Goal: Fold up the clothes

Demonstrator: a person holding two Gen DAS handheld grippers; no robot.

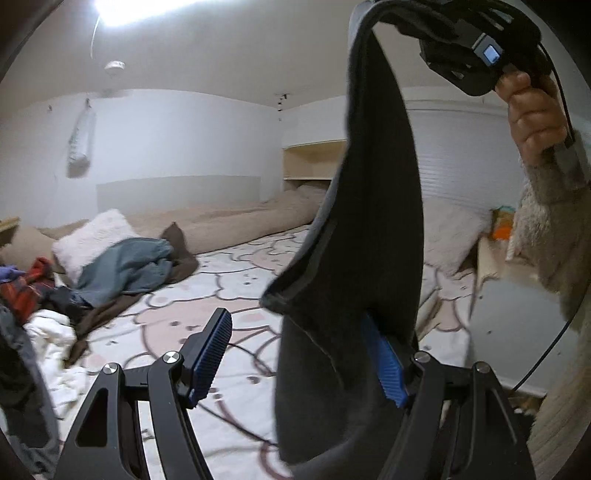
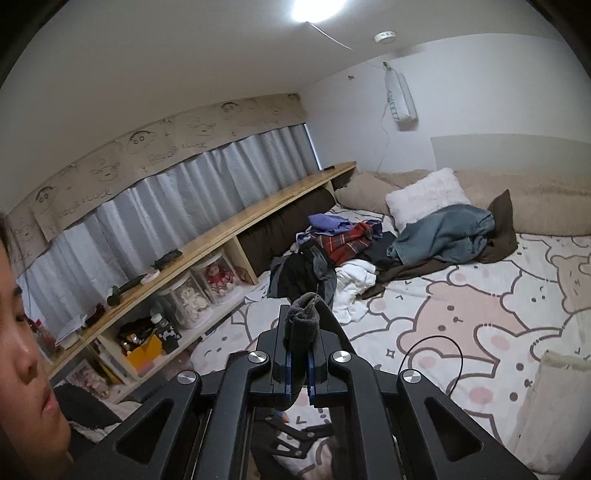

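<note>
A dark grey garment (image 1: 373,229) hangs in the air over the bed. My right gripper (image 2: 300,363) is shut on its top end (image 2: 303,321) and shows high at the top right of the left wrist view (image 1: 454,33). My left gripper (image 1: 303,354) is open. The cloth's lower part drapes against its right blue pad (image 1: 386,362). Its left pad (image 1: 210,354) is bare. A pile of unfolded clothes (image 2: 332,258) with a blue-grey garment (image 2: 443,236) lies at the far side of the bed.
The bed has a cartoon bear sheet (image 2: 461,314). Beige pillows and a white fluffy pillow (image 2: 424,195) line the head. A wooden shelf (image 2: 229,229) with jars and clutter runs along the curtain. The person's face (image 2: 26,332) is at the left edge. A cable (image 2: 436,350) lies on the sheet.
</note>
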